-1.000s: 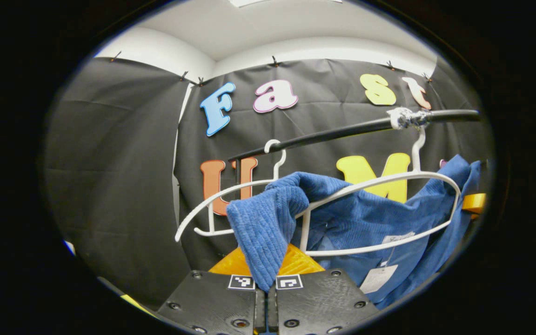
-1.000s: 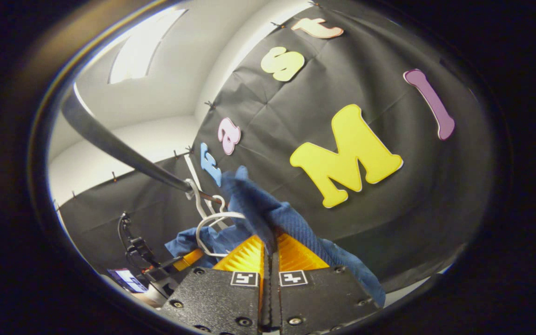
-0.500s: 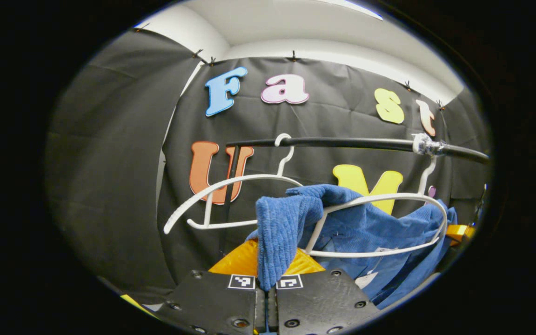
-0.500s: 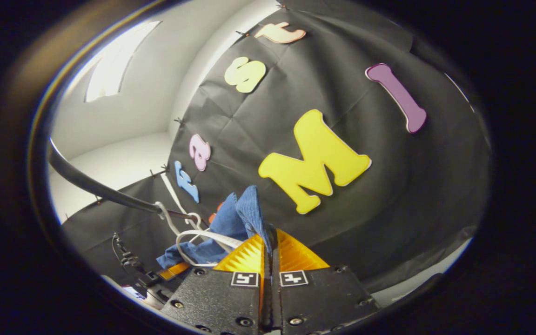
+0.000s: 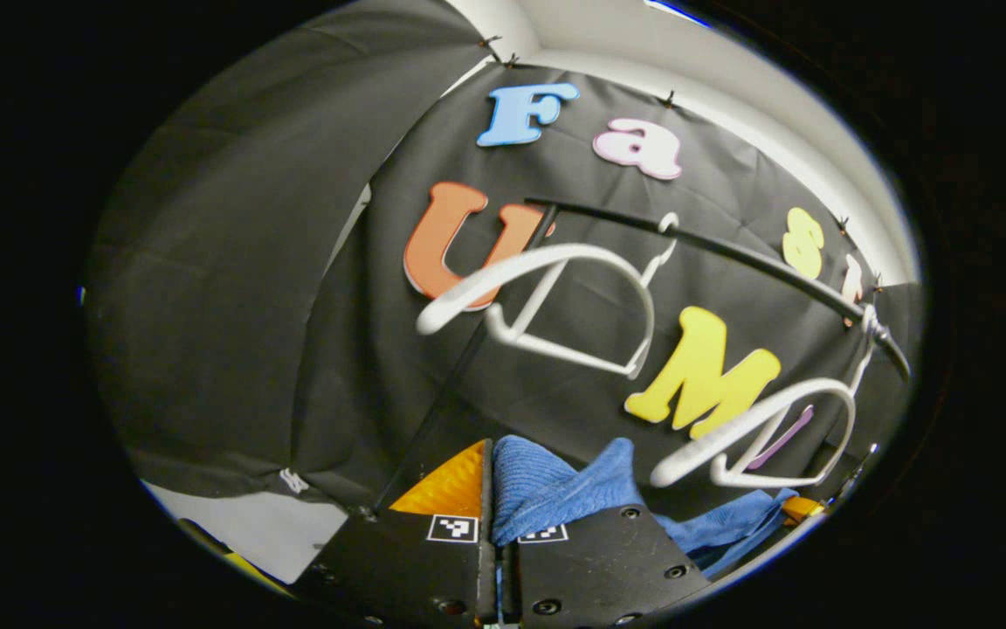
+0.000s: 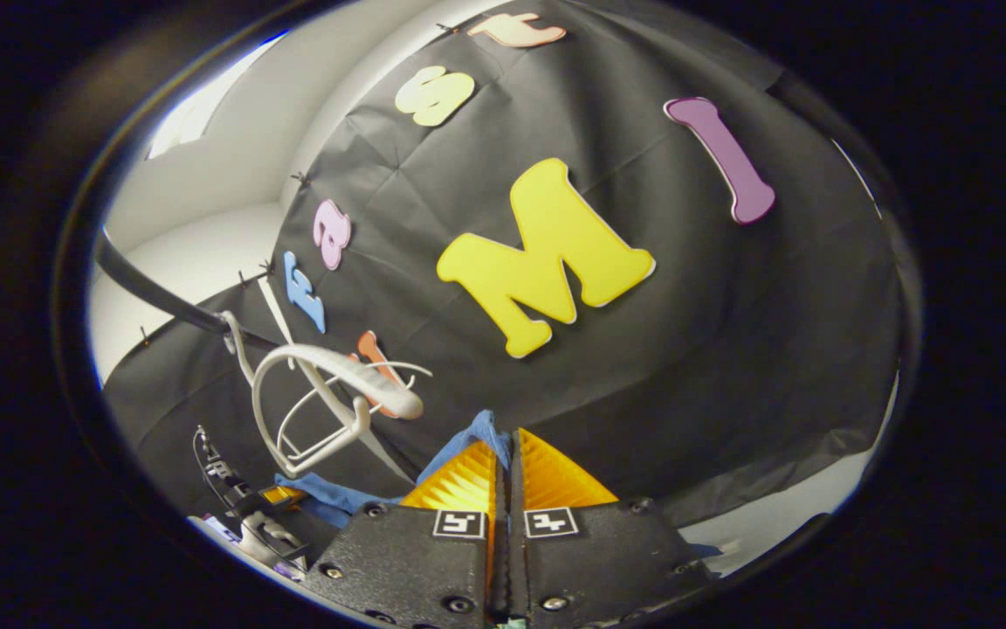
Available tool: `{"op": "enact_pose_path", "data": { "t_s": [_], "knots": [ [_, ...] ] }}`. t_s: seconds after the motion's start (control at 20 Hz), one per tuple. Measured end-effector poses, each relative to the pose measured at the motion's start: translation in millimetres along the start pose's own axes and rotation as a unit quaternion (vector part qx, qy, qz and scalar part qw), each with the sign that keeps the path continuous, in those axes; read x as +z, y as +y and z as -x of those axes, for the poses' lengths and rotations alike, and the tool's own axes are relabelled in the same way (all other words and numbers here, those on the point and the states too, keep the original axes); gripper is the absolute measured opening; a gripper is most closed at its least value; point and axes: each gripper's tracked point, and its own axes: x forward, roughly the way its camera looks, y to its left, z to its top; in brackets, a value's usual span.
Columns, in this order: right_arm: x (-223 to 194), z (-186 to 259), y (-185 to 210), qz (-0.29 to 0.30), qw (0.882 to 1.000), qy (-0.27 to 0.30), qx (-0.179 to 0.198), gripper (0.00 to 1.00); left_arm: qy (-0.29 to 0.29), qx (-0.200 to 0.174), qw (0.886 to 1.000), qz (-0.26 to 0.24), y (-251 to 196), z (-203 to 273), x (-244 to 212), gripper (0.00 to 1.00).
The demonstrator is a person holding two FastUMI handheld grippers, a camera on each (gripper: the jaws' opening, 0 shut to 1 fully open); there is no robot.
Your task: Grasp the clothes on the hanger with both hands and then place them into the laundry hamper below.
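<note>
A blue corduroy garment [image 5: 555,494] hangs low between the two grippers, below and apart from the hangers. My left gripper [image 5: 491,463] is shut on one bunched end of it, and the cloth drapes over the right finger. The garment runs right toward the other gripper [image 5: 804,507]. My right gripper [image 6: 507,445] is shut on a fold of the same blue garment [image 6: 468,441], which trails left toward the left gripper [image 6: 258,515]. Two bare white hangers [image 5: 555,297] [image 5: 765,428] hang tilted on the black rod [image 5: 713,253]. In the right gripper view the hangers [image 6: 328,393] sit left of the fingers.
The black rod [image 6: 154,293] crosses high above both grippers, and its dark upright post [image 5: 451,384] stands just behind the left gripper. The booth's black cloth wall is close behind. A pale floor strip [image 5: 250,524] shows at the lower left.
Both grippers have moved down with the garment, and it has slid off the white hanger. The hangers are now bare and tilted on the rod.
</note>
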Motion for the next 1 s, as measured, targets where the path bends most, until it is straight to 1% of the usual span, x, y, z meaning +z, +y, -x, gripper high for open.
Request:
{"op": "enact_pose_path", "data": {
  "t_s": [0.1,0.25,0.35,0.55,0.65,0.75,1.0],
  "knots": [
    [-24.7,-1.8,-2.4,0.024,0.999,0.022,-0.005,0.04,0.022,0.012,1.0,-0.004,9.0,1.7,-31.0,0.07],
    [-54.9,-2.6,-8.4,0.026,0.998,0.051,-0.014,0.04,0.053,0.02,0.998,-0.009,16.0,6.3,-61.4,0.07],
    [-64.6,0.2,-12.0,0.022,0.998,0.059,-0.02,0.04,0.068,0.017,0.997,-0.022,12.7,9.6,-75.7,0.07],
    [-65.5,5.0,-4.7,0.026,0.998,0.06,-0.025,0.04,0.076,0.003,0.996,-0.047,-3.8,15.7,-76.6,0.07],
    [-62.2,9.0,8.6,0.039,0.998,0.053,-0.023,0.04,0.075,-0.008,0.996,-0.056,-15.7,22.5,-69.5,0.07],
    [-58.9,13.0,29.7,0.059,0.997,0.049,-0.012,0.04,0.08,-0.016,0.994,-0.071,-28.4,33.3,-67.8,0.07],
    [-49.6,26.2,92.5,0.12,0.992,0.027,0.017,0.04,0.065,-0.054,0.99,-0.11,-72.1,66.5,-41.5,0.07]
  ]
}}
